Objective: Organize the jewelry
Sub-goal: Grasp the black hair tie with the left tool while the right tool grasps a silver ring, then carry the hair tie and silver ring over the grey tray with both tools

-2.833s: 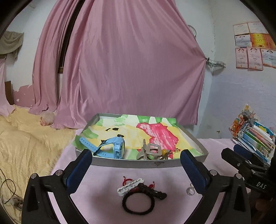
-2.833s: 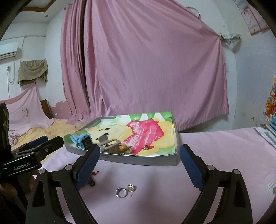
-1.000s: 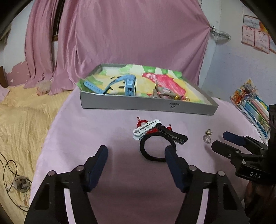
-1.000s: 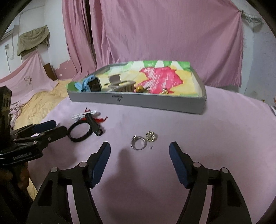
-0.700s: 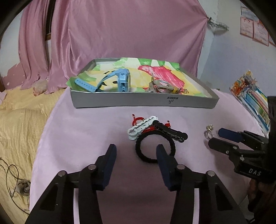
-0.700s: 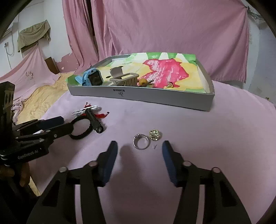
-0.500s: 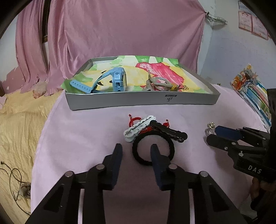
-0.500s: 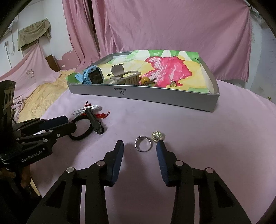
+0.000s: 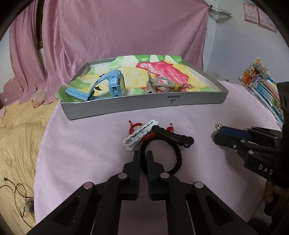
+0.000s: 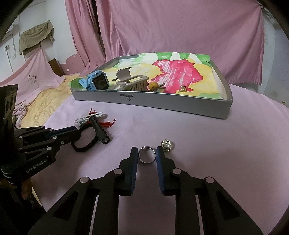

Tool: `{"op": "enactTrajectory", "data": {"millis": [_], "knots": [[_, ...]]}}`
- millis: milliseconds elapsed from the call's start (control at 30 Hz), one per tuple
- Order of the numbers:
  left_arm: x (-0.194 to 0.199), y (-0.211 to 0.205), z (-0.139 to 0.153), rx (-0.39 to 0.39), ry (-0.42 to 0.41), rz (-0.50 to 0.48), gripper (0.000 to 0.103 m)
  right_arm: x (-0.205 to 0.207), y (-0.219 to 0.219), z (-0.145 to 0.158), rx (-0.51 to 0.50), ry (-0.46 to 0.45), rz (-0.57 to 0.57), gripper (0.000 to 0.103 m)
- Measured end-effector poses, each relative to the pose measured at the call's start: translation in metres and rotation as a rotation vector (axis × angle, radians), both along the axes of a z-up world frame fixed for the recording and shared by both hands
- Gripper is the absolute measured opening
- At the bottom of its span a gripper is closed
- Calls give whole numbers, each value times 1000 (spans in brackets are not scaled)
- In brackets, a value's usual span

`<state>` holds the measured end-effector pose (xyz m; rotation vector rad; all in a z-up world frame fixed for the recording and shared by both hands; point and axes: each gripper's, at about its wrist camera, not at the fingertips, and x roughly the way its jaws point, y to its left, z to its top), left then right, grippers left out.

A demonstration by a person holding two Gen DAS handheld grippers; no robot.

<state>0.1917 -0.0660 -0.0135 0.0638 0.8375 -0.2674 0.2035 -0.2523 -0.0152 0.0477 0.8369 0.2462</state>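
Round table [image 10: 225, 153] under soft pink cloth. Pink curtain [image 9: 117, 30] draped behind; pale wall to the right with pinned papers [image 9: 260, 14]; yellow quilt [image 9: 16, 137] on the left, low down. Stack of bright packets [image 9: 261, 83] at the table's right edge.

One shallow grey tray [image 10: 162, 104], cardboard, rectangular, lined with a painted sheet in pink, yellow and green. In the tray: one blue plastic watch [image 10: 96, 81], one beige claw clip [image 10: 132, 82], one amber bead on a cord [image 10: 153, 85], one tiny gold earring [image 10: 183, 88].

Loose on the cloth, near the tray's front wall, a small heap: one black hair tie [image 9: 173, 155], fuzzy, round; one white chain-link clip [image 9: 140, 133]; one black ridged clip [image 9: 173, 137] lying across the tie; red braided cord [image 9: 134, 125] underneath, tangled, count unclear.

To the right of the heap, apart from it: one silver ring [image 10: 146, 154], thin, with a small setting, flat on the cloth; one gold knobby piece [image 10: 167, 144] just beside it, type unclear.

Left gripper [image 9: 142, 157]: blue pads nearly together, pinched on the near-left arc of the hair tie, tie still on the table.

Right gripper [image 10: 146, 153]: narrowly parted, one pad each side of the ring, ring between them on the cloth; contact not clear.
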Motion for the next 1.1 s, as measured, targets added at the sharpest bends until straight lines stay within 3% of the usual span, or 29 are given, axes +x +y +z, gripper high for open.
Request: {"op": "enactTrajectory", "data": {"millis": [333, 700, 1100], "knots": [[-18, 1, 3, -79, -16, -20, 5, -7, -7, -3, 80, 3, 23, 18], [-37, 2, 28, -117, -154, -11, 5, -17, -12, 7, 139, -62, 23, 18], [-16, 7, 51, -154, -251, 54, 5, -4, -21, 26, 135, -144, 7, 18]]}}
